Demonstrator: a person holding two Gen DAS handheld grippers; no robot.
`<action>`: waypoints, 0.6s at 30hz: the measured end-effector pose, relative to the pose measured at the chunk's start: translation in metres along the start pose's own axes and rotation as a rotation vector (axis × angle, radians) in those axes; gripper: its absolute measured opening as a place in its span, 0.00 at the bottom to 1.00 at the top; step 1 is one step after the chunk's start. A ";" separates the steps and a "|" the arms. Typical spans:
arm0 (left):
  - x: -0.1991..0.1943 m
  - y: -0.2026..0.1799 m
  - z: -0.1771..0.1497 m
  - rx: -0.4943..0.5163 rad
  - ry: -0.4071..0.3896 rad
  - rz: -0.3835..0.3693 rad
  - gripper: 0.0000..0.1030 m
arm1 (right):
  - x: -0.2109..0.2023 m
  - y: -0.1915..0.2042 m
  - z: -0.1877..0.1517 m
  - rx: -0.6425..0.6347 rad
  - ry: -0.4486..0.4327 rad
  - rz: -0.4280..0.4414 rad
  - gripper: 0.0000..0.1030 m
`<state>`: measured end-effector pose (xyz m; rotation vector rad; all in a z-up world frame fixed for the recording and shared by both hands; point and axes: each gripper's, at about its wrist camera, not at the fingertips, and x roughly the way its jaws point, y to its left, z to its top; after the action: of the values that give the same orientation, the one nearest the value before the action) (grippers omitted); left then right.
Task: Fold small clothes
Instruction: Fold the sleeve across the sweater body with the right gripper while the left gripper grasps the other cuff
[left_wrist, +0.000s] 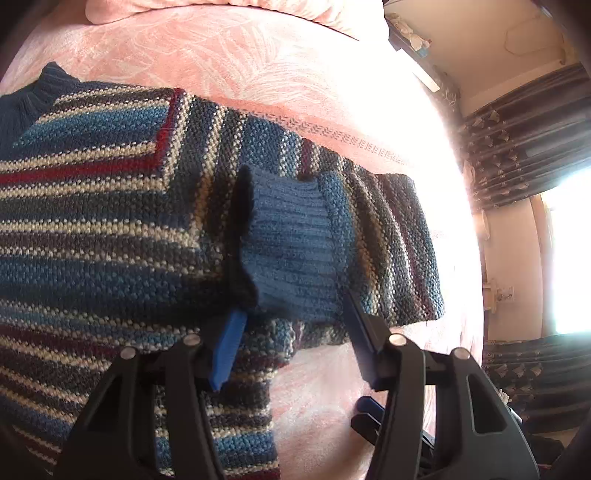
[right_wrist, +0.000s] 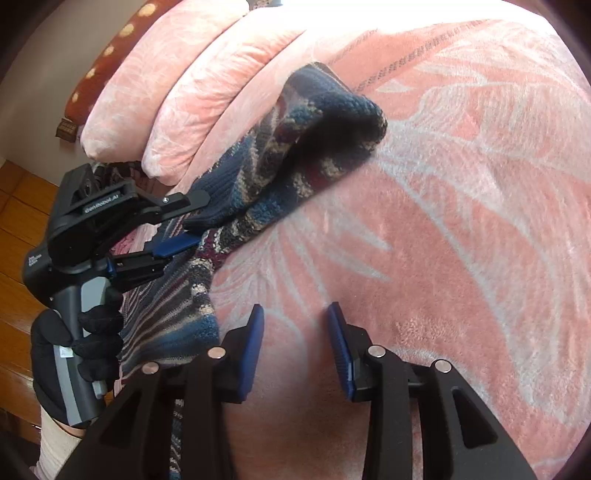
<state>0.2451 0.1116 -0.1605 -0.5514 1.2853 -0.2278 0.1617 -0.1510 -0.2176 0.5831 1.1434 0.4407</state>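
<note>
A striped knit sweater (left_wrist: 110, 221) in blue, white and dark red lies flat on a pink blanket (left_wrist: 258, 55). Its sleeve is folded across the body, and the ribbed blue cuff (left_wrist: 291, 240) ends between the fingers of my left gripper (left_wrist: 291, 306). Those fingers stand wide apart, one on each side of the cuff, open. In the right wrist view the left gripper (right_wrist: 199, 219) straddles the cuff (right_wrist: 218, 210) while the sleeve (right_wrist: 332, 122) arches up beyond it. My right gripper (right_wrist: 295, 308) hovers open over bare blanket (right_wrist: 443, 221), just right of the sweater's hem (right_wrist: 192, 325).
Two pink pillows (right_wrist: 166, 92) lie at the head of the bed. A black-gloved hand (right_wrist: 85, 343) holds the left gripper's handle over the bed's edge, with wooden floor (right_wrist: 18, 221) beyond. Dark patterned curtains (left_wrist: 517, 147) and a bright window stand to the right.
</note>
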 end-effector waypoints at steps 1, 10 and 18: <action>0.001 0.001 0.001 -0.005 -0.002 0.003 0.17 | -0.001 0.001 -0.001 -0.005 -0.002 -0.003 0.34; -0.066 0.029 -0.006 -0.056 -0.165 -0.005 0.07 | 0.001 0.017 -0.002 -0.058 0.003 -0.081 0.33; -0.118 0.089 -0.006 -0.098 -0.220 0.062 0.07 | 0.000 0.043 0.010 -0.066 -0.011 -0.048 0.35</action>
<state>0.1933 0.2395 -0.1069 -0.6017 1.1013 -0.0505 0.1701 -0.1197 -0.1873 0.4994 1.1265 0.4318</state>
